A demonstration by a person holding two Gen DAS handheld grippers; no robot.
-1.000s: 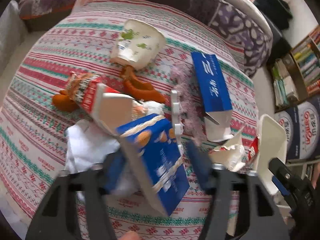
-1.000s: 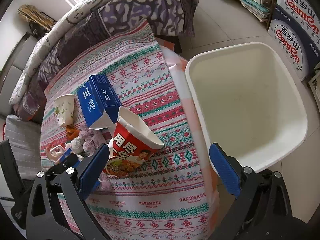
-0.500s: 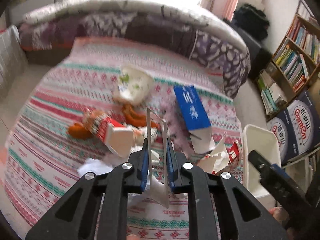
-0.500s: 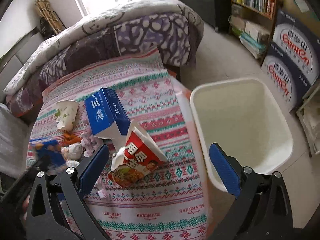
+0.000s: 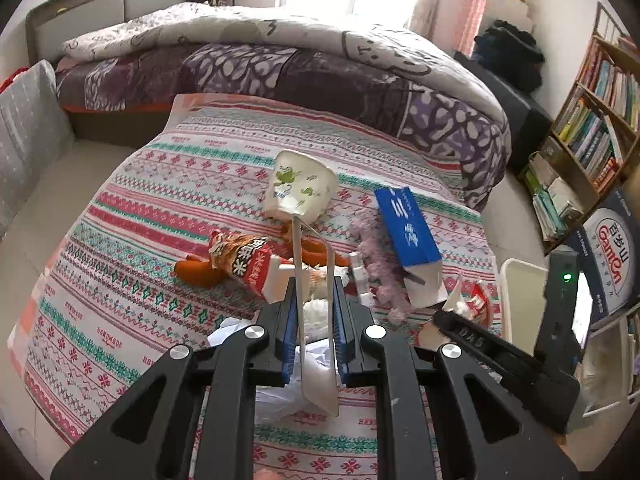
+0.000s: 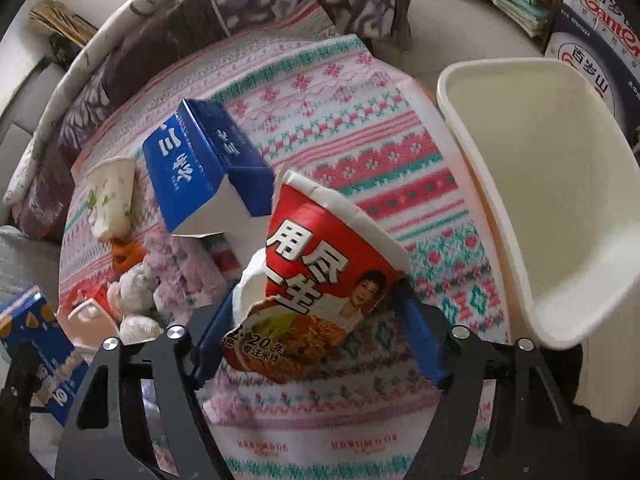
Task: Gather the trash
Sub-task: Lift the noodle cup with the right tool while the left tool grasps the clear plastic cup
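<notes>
My left gripper (image 5: 314,300) is shut on a flattened blue snack box (image 5: 316,320), seen edge-on and lifted above the cloth; the box also shows in the right wrist view (image 6: 36,356). My right gripper (image 6: 316,336) has closed around a red instant-noodle cup (image 6: 320,276) that lies tilted on the patterned tablecloth (image 6: 360,152), its pads at the cup's sides. A blue carton (image 6: 200,168), a paper cup (image 5: 300,188), a red carton (image 5: 256,264) and orange peels (image 5: 196,272) lie on the cloth. A white bin (image 6: 552,184) stands at the table's right edge.
A bed with a purple quilt (image 5: 280,64) lies behind the table. A bookshelf (image 5: 592,120) and printed cardboard boxes (image 5: 612,256) stand at the right. White crumpled paper (image 5: 280,384) and a pink fluffy thing (image 5: 376,256) lie near the carton.
My left gripper shut on the blue snack box and lifted it. My right gripper moved down to the noodle cup and closed from wide open to its sides.
</notes>
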